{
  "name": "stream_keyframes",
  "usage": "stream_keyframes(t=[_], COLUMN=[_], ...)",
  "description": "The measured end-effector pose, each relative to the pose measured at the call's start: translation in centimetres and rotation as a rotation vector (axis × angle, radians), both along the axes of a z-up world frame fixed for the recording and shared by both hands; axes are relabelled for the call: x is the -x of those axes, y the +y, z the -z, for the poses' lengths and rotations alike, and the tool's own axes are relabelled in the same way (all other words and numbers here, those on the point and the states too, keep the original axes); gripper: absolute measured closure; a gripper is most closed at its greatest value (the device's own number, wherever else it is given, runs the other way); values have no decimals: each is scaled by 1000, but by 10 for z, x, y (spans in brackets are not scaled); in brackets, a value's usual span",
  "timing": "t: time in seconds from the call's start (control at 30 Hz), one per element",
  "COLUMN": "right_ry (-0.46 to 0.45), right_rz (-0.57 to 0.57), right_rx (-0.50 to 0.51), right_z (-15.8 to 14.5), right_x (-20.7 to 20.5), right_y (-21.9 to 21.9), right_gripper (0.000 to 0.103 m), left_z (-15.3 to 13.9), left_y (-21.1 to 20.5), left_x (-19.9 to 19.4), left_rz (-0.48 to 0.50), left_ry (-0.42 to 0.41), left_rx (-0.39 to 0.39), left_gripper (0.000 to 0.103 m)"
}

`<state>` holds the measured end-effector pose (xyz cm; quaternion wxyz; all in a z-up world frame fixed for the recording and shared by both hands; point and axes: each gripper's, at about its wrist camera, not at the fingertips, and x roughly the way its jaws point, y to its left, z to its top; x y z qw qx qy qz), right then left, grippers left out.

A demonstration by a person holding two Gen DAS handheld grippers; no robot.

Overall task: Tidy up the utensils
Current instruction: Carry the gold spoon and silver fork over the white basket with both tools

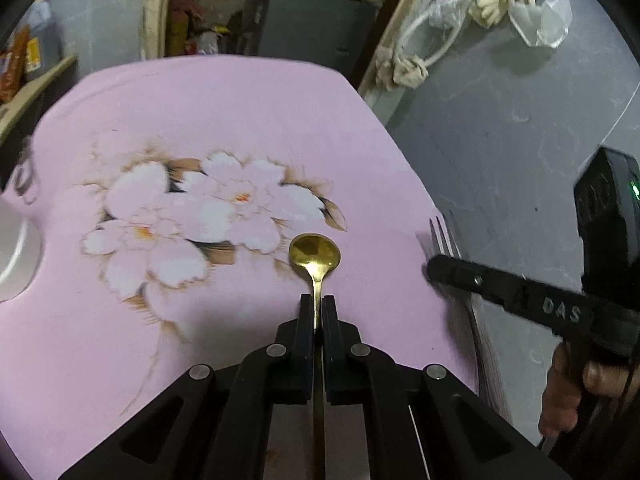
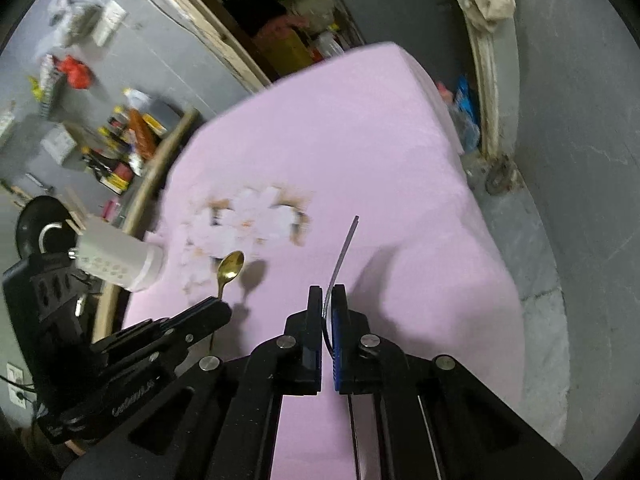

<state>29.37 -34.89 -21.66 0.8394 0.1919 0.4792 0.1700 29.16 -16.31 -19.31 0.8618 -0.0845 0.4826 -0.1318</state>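
My left gripper (image 1: 318, 300) is shut on the handle of a gold spoon (image 1: 315, 255), bowl forward, above the pink floral tablecloth (image 1: 224, 112). My right gripper (image 2: 327, 292) is shut on a silver fork (image 2: 345, 246), seen edge-on and pointing forward. In the left wrist view the right gripper (image 1: 434, 270) sits at the cloth's right edge with the fork tines (image 1: 442, 236) sticking up. In the right wrist view the left gripper (image 2: 222, 306) holds the spoon (image 2: 231, 266) at the left, near a white perforated holder (image 2: 120, 260).
A white rim (image 1: 16, 248) shows at the cloth's left edge. Grey floor (image 1: 520, 160) lies right of the table. A cluttered shelf (image 2: 120, 148) and a black disc (image 2: 40, 220) stand to the left. A wooden frame with tied cloth (image 1: 400, 64) leans behind.
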Motion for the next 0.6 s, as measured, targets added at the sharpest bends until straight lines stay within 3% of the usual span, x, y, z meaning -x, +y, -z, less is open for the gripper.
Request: stream_keyframes(t=[0.33,0.6], right_ry=[-242,-441], right_rz=[36,25], right_rx=[-45,-95], right_z=[-55,-111], right_x=[19,19], right_y=[21,69], right_gripper=[99,99], left_z=[-49,-93], left_y=[39,89], left_x=[34,52], left_rz=[-64,-97], left_ry=[-229,-352], left_rx=[28,55], left_gripper=[99,99])
